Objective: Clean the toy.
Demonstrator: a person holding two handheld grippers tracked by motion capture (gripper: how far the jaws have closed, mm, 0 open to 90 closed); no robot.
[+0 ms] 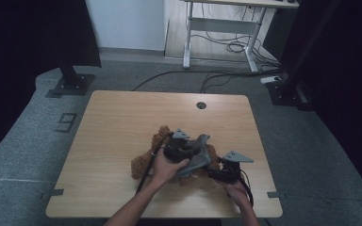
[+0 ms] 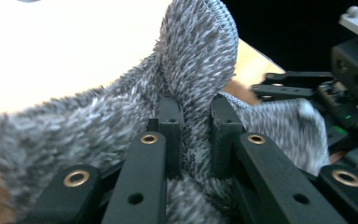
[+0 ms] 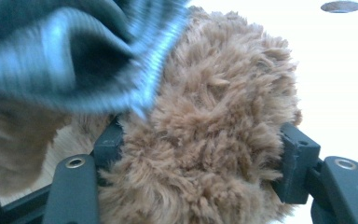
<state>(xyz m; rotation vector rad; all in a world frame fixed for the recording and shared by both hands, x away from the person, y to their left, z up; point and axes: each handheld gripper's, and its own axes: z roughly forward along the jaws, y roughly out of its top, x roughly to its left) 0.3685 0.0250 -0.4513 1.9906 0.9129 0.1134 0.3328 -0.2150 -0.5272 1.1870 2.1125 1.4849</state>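
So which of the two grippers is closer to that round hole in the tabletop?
Left. The left gripper, shut on the grey sock, sits nearer the hole; the right gripper, clamping the brown plush toy, is closer to the person.

You are working in what looks like a lab or recording studio: your wooden table [image 1: 122, 136] stands on grey carpet [image 1: 37, 136] between black stands bolted to floor plates [image 1: 69, 84]. Beyond it a height-adjustable desk [image 1: 226, 28] trails loose cables [image 1: 226, 47] (a tangle under the frame), with dark screens at both sides.
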